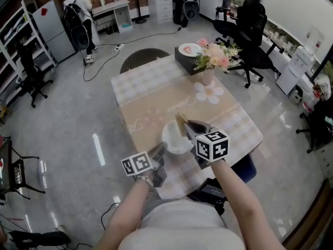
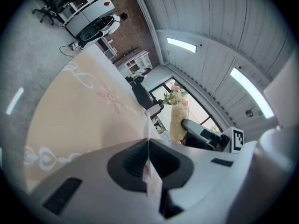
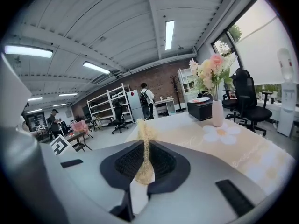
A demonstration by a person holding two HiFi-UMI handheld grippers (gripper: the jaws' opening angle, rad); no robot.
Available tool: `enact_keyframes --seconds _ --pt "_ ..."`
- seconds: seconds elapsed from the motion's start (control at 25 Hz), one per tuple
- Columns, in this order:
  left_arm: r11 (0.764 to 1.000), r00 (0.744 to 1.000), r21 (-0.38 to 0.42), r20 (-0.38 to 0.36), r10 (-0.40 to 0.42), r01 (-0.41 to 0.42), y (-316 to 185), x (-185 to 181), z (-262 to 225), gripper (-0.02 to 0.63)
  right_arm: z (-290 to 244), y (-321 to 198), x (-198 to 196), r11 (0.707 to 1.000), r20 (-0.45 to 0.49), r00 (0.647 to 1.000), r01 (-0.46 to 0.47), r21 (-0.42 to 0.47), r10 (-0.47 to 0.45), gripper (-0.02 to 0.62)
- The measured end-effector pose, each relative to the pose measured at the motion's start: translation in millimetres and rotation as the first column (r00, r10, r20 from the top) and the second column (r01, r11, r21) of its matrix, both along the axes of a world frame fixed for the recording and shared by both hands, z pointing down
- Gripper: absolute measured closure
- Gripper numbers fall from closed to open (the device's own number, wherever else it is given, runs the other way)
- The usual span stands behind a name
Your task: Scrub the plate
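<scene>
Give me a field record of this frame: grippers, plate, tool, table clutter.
left gripper: shut on the plate's rim
right gripper: shut on scrubber, over the plate
plate: white, near the table's front edge
scrubber: yellowish, fibrous
table: beige patterned cloth
far side: flower vase, dark box with a dish on top

Readable text: none that I can make out from here.
Tablecloth (image 1: 151,90): pale cursive script among the flower prints, too faint and small to read.
Marker cubes (image 1: 213,145): black-and-white square codes only, with no letters or digits.
Grey cabinet (image 1: 52,30): a small red sticker, its print illegible.
</scene>
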State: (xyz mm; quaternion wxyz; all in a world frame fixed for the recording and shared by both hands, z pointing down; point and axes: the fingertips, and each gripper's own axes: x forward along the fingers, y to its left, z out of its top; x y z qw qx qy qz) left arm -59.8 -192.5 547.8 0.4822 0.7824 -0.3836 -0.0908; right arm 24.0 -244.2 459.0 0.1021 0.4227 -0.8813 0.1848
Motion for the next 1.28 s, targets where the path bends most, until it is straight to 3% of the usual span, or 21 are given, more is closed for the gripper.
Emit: enact_keyframes --seconds 0.64,0.96,1.28 --pt "1.000 0.999 -0.001 0.030 0.021 -0.021 1 4 2 0.589 37 -7 -47 0.992 -0.083 0.989 0.120 -0.043 -0.123 0.557" --pt "1.000 0.999 0.009 0.045 0.029 -0.030 2 5 2 0.589 44 -11 -45 0.995 -0.079 0.992 0.096 -0.040 -0.099 0.557" --pt "0.999 0.998 0.021 0.057 0.025 -0.026 2 5 2 0.589 47 -23 -31 0.999 -0.063 0.998 0.009 -0.047 -0.012 0.557"
